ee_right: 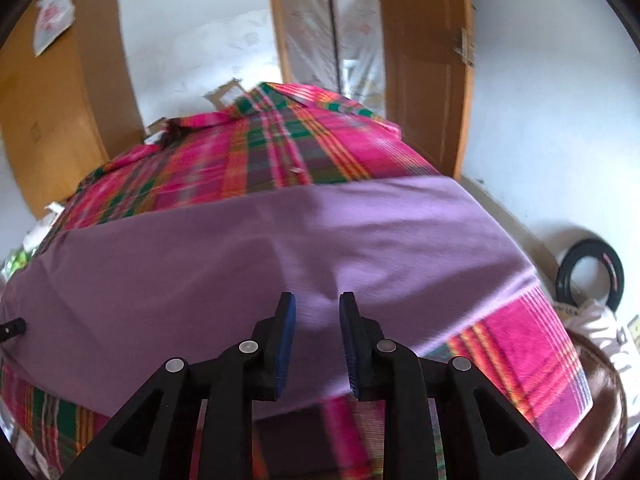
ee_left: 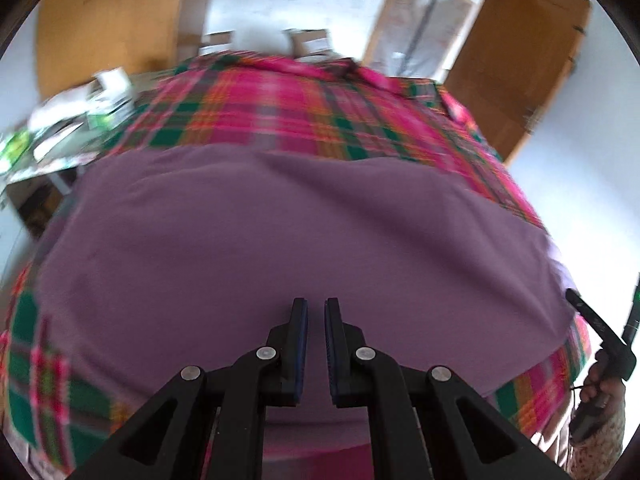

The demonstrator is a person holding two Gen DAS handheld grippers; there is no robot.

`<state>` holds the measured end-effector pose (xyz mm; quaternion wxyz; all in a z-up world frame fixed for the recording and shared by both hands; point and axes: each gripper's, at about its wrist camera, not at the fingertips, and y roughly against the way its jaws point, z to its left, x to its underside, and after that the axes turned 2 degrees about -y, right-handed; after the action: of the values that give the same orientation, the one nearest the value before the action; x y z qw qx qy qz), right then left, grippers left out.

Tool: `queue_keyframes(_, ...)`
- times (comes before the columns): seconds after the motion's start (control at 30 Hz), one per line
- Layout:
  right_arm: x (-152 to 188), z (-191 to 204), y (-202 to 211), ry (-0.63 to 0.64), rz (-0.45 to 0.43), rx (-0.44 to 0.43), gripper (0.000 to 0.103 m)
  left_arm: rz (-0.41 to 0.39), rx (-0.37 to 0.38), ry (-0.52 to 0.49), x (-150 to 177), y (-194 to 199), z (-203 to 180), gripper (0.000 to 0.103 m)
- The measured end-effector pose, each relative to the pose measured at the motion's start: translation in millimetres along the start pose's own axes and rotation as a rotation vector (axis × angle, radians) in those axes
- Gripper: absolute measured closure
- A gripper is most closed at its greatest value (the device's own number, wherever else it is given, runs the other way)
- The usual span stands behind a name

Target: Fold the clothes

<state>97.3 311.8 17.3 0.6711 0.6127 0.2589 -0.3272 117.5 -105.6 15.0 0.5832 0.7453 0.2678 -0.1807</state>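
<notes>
A purple garment (ee_left: 280,232) lay spread flat on a plaid bedcover (ee_left: 280,108), reaching almost to its near edge. The left gripper (ee_left: 316,308) hovered over it with jaws narrowly parted, the right gripper (ee_right: 317,304) with a wider gap; neither held cloth. Pinching only the top layer would probably leave any fold skewed, and the blurred frames suggested motion that could spoil aim

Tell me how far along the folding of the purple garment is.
Early stage. Done: the purple garment lies spread fairly flat on the plaid bedspread, with a few wrinkles. In hand: nothing; the left gripper and right gripper sit over its near edge, jaws apart, gripping no cloth. Left: no clear fold shows, so apparently all the folding.
</notes>
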Motion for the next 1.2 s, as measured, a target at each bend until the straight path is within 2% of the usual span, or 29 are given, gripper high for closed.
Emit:
queue_keyframes(0.1,-3.5,17.6,0.6,0.022,-0.013,-0.028,0.078,-0.016,-0.008,0.046,9.4,10.6,19.9,0.095)
queue_keyframes(0.2,-7.3,33.2,1.2,0.033,-0.018,-0.070,0.078,-0.030,-0.049,0.066,16.6,19.6,33.3,0.095)
queue_keyframes(0.3,-8.1,52.9,-0.3,0.059,-0.010,-0.108,0.078,-0.039,-0.039,0.099,20.6,26.2,45.1,0.095)
queue_keyframes(0.4,-7.0,72.9,-0.6,0.087,-0.003,-0.150,0.078,-0.066,-0.061,0.143,21.1,38.6,59.4,0.095)
queue_keyframes(0.53,-4.1,105.5,1.6,0.171,-0.011,-0.233,0.078,-0.101,-0.083,0.209,21.5,54.7,79.6,0.095)
queue_keyframes(0.67,-1.5,135.1,-1.6,0.228,0.013,-0.304,0.078,-0.091,0.025,0.373,22.5,60.0,110.6,0.095)
queue_keyframes(0.9,4.9,183.9,-3.9,0.337,0.040,-0.418,0.078,-0.083,0.131,0.529,32.5,52.5,131.2,0.090)
queue_keyframes(1.1,13.9,205.2,-4.0,0.384,0.062,-0.475,0.078,-0.075,0.223,0.662,41.0,46.2,148.9,0.086)
queue_keyframes(1.2,17.0,207.1,-4.9,0.382,0.076,-0.484,0.078,-0.071,0.269,0.728,45.3,43.0,157.8,0.078)
